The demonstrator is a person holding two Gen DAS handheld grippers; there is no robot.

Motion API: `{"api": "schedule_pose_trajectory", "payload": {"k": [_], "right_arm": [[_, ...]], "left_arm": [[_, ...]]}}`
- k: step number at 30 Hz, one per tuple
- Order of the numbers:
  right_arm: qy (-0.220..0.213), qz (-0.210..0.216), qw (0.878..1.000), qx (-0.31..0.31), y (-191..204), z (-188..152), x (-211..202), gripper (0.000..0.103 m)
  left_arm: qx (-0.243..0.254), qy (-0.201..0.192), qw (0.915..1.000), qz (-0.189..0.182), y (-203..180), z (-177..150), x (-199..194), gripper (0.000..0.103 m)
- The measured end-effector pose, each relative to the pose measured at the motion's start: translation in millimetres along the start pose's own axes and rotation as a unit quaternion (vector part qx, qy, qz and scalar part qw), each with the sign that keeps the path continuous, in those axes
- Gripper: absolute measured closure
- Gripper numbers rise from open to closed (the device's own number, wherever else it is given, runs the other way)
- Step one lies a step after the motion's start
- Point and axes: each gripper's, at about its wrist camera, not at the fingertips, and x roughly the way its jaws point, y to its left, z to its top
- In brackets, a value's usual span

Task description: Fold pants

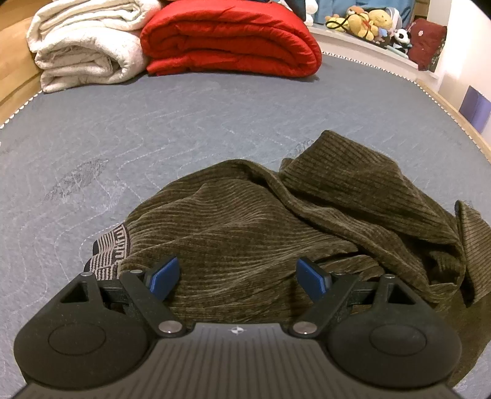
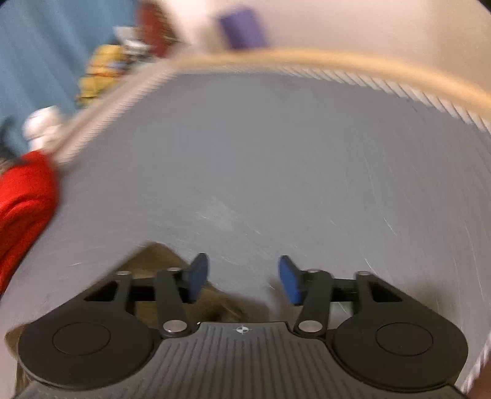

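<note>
- The pants, of dark olive ribbed fabric, are seen lying crumpled in a loose heap on the grey quilted mattress, at its near side.
- A patterned waistband lining is exposed at the heap's left edge.
- The left gripper is held just above the heap, its blue pads spread wide; nothing is pinched between them, and contact with the cloth cannot be told.
- In the right wrist view, which is heavily blurred, the right gripper is seen over bare mattress, jaws parted with nothing between them.
- A brown fold of the pants is seen beside and under the right gripper's left pad.
- At the far end of the mattress a folded red quilt is stacked beside a folded cream blanket, the two touching.
- Plush toys are piled on a ledge beyond the mattress.
- A wooden bed frame is seen edging the mattress.
</note>
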Motion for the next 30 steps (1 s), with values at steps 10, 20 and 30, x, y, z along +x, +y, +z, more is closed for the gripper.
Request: {"api": "schedule_pose_trajectory", "payload": {"k": [10, 20, 30], "right_arm": [[0.021, 0.141, 0.844, -0.516, 145, -127, 13, 0.015], [0.039, 0.096, 0.862, -0.495, 166, -120, 45, 0.083], [-0.227, 0.003, 0.974, -0.012, -1, 63, -19, 0.084]], "left_arm": [[0.005, 0.004, 1.0000, 0.002, -5, 2, 7, 0.015], [0.001, 0.007, 1.0000, -0.004, -6, 4, 10, 0.015], [-0.001, 0.010, 0.9999, -0.013, -6, 4, 9, 0.015]]}}
